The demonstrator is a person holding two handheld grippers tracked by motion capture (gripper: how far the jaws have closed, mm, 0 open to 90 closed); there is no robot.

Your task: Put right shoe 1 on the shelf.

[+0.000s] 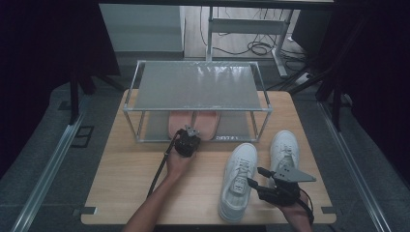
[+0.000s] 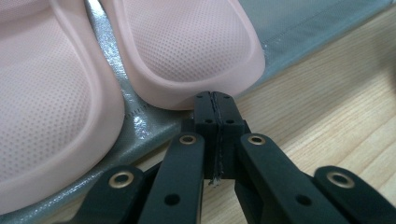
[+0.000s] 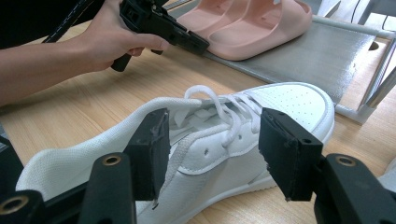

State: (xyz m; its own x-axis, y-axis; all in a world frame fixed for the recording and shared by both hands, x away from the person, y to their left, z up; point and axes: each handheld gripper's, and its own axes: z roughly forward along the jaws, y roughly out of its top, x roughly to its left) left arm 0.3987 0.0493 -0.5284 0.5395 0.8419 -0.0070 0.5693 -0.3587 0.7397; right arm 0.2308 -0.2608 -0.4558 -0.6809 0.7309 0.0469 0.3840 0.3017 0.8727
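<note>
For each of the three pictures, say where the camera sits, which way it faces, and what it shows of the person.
High view: above the table, looking forward and down at the shoe rack; both forearms show.
Left gripper view: on the left claw, shut, facing the pink slippers.
Right gripper view: on the right claw, open at the white sneaker; left hand shows.
All three share the slippers.

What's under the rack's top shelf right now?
A pair of pink slippers lies side by side on the rack's lower shelf, heels toward the left gripper. The top shelf covers their front parts, so anything farther back is hidden.
</note>
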